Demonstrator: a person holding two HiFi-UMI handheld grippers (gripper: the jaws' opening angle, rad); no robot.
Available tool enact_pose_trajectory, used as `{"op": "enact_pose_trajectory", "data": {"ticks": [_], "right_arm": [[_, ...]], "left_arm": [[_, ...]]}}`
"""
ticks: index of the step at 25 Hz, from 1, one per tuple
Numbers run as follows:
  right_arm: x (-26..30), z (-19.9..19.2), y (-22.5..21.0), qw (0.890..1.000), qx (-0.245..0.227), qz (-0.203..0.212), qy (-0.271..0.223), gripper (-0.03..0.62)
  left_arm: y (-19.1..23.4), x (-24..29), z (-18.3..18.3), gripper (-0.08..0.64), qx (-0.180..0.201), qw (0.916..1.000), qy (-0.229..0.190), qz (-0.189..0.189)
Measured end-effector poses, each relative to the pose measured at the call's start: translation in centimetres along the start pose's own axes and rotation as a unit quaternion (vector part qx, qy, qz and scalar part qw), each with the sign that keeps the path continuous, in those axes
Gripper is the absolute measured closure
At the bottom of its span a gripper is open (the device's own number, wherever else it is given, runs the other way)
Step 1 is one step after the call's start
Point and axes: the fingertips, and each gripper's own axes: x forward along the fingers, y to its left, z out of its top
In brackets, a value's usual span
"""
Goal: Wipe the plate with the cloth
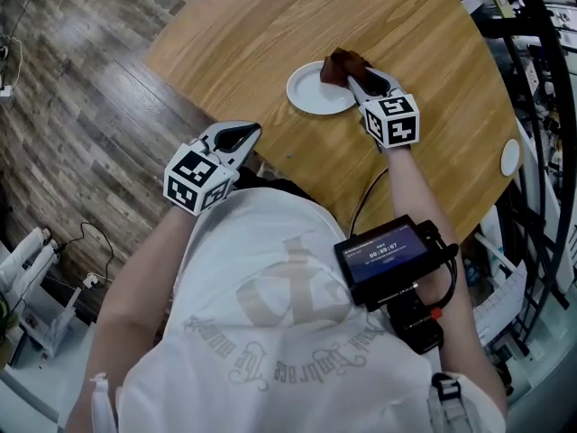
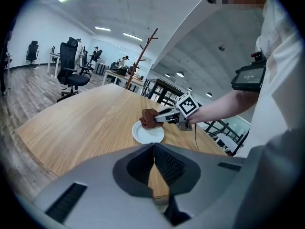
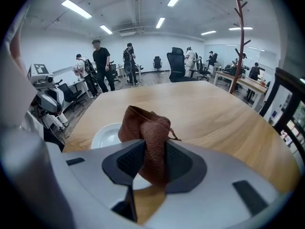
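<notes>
A small white plate (image 1: 315,89) lies on the round wooden table (image 1: 270,25). My right gripper (image 1: 359,76) is shut on a brown cloth (image 1: 343,65), which hangs bunched over the plate's far right rim. In the right gripper view the cloth (image 3: 148,133) is pinched between the jaws with the plate (image 3: 107,134) just left of it. My left gripper (image 1: 236,140) is shut and empty at the table's near edge, well short of the plate. From the left gripper view the plate (image 2: 147,133) and the cloth (image 2: 149,119) lie ahead.
A small white disc (image 1: 510,157) lies near the table's right edge. Dark metal racks (image 1: 532,52) stand to the right of the table. Wooden floor (image 1: 72,88) and cables lie to the left. A screen device (image 1: 389,254) is strapped at the person's chest.
</notes>
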Motion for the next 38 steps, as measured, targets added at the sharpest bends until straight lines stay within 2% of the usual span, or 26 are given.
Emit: {"op": "enact_pose_trajectory", "data": {"ticks": [9, 15, 18, 21, 24, 31, 38], "right_arm": [[-3.1, -4.0, 2.8, 0.997, -0.069, 0.002, 0.033, 0.465], [-4.3, -3.5, 5.5, 0.995, -0.101, 0.017, 0.021, 0.465], [-4.6, -3.7, 7.3, 0.992, -0.120, 0.041, 0.026, 0.465], [-3.9, -3.6, 7.6, 0.989, -0.139, 0.043, 0.033, 0.465], [-2.7, -3.0, 6.5, 0.989, -0.143, 0.026, 0.038, 0.465], [-0.3, 0.4, 2.7, 0.992, -0.118, -0.021, 0.029, 0.465], [1.0, 1.3, 1.9, 0.993, -0.104, -0.031, 0.037, 0.465]], "left_arm": [[-0.5, 0.2, -0.5, 0.548, -0.001, 1.0000, -0.002, -0.004], [-0.4, 0.1, -0.9, 0.547, -0.005, 1.0000, -0.004, -0.006], [-0.7, 0.4, -1.0, 0.548, -0.007, 0.9999, -0.004, -0.006], [-0.9, 0.5, -0.9, 0.548, -0.009, 0.9999, -0.006, -0.007], [-0.8, 0.3, -1.0, 0.547, -0.011, 0.9999, -0.005, -0.006], [-0.5, 0.2, -1.1, 0.546, -0.017, 0.9998, 0.000, 0.001], [-0.4, 0.5, -1.0, 0.546, -0.020, 0.9998, 0.000, 0.001]]}}
